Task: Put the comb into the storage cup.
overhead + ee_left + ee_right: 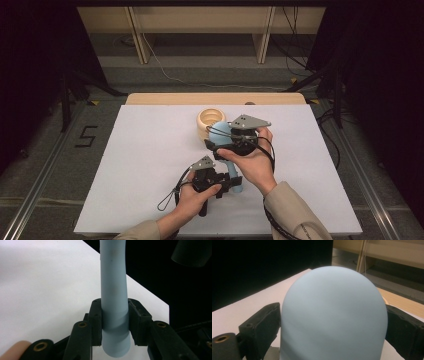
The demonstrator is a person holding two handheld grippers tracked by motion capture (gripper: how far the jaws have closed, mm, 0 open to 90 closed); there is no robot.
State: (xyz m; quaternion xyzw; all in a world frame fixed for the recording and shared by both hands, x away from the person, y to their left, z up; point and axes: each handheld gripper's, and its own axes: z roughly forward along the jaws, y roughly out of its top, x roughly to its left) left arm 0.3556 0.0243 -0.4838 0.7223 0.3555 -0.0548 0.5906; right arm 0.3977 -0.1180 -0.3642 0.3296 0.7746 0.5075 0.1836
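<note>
left tongs (113,322) pinch blue handle (113,290) | right tongs (332,325) clamp its blue dome (334,312) | risk: smooth dome slips if twisted

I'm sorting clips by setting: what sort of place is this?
Probably a lab or recording studio, not a home: a white-topped table ringed by dark curtains, cables trailing over grey carpet, and a floor mark "5".

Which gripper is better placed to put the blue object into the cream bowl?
Probably the right gripper: its jaws hold the blue object by the round head, beside the cream bowl. The left gripper clamps the handle, farther away.
</note>
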